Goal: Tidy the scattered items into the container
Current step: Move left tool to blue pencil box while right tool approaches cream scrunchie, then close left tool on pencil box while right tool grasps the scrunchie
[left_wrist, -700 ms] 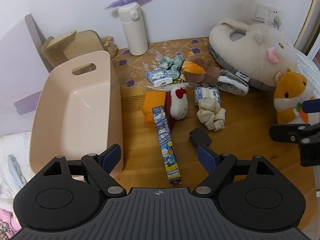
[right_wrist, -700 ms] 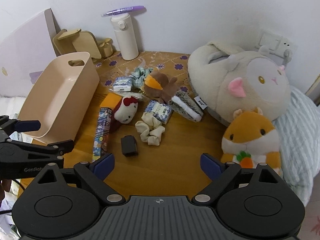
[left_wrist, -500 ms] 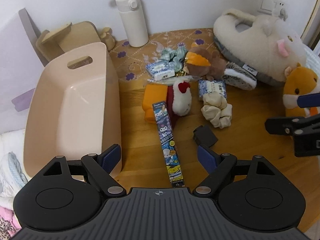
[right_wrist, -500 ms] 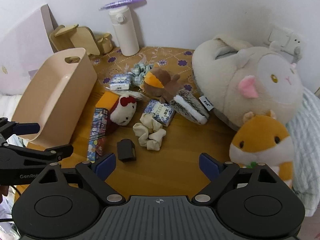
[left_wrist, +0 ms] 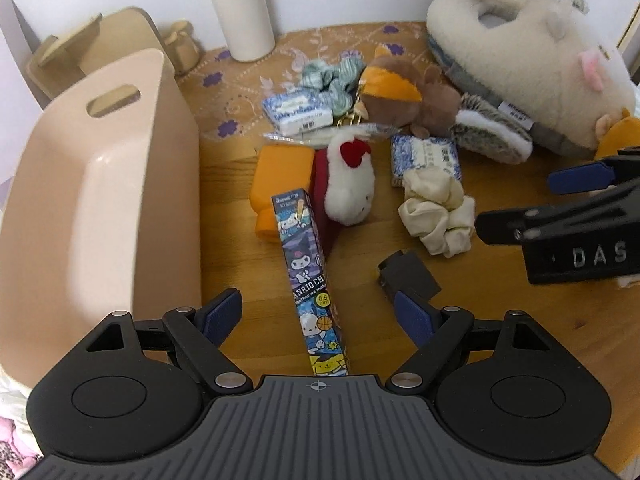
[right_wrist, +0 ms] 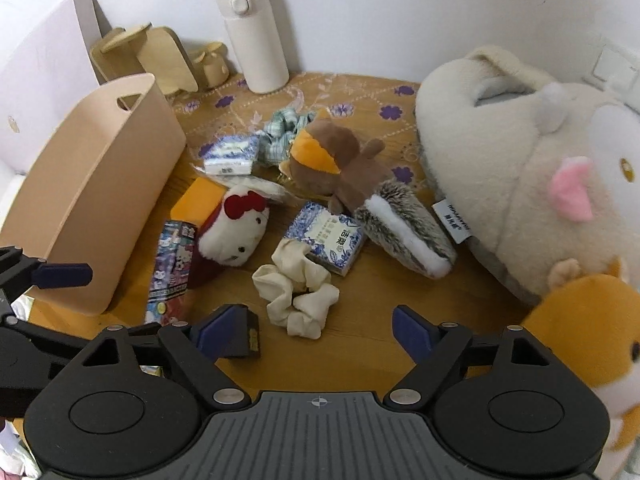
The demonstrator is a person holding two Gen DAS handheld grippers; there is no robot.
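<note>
In your left wrist view, the left gripper (left_wrist: 318, 316) is spread wide with nothing between its pads, and the long cartoon-printed box (left_wrist: 310, 280) runs lengthwise straight out ahead of it, its near end lying between the two blue fingertips. The pink container (left_wrist: 132, 184) stands to the gripper's left with no items in the part of its inside you can see, so this box looks like your first pick: lower squarely over its narrow width, keep the box centred between the pads, and close across the short sides so it does not swivel. Mind the small black block (left_wrist: 408, 274) just beside your right-hand finger, and the white plush (left_wrist: 350, 184) and orange piece (left_wrist: 280, 176) touching the box's far end; lift straight up before swinging left. In your right wrist view, the right gripper (right_wrist: 318, 328) is likewise fully open and holding nothing, with the cream scrunchie (right_wrist: 296, 294) just ahead between its fingers and the black block (right_wrist: 250, 334) tucked against its left finger. The blue patterned tissue pack (right_wrist: 326, 238) overlaps the scrunchie's far edge, so pinch the near folds and draw back gently; keep this gripper clear of the left one's path to the container
</note>
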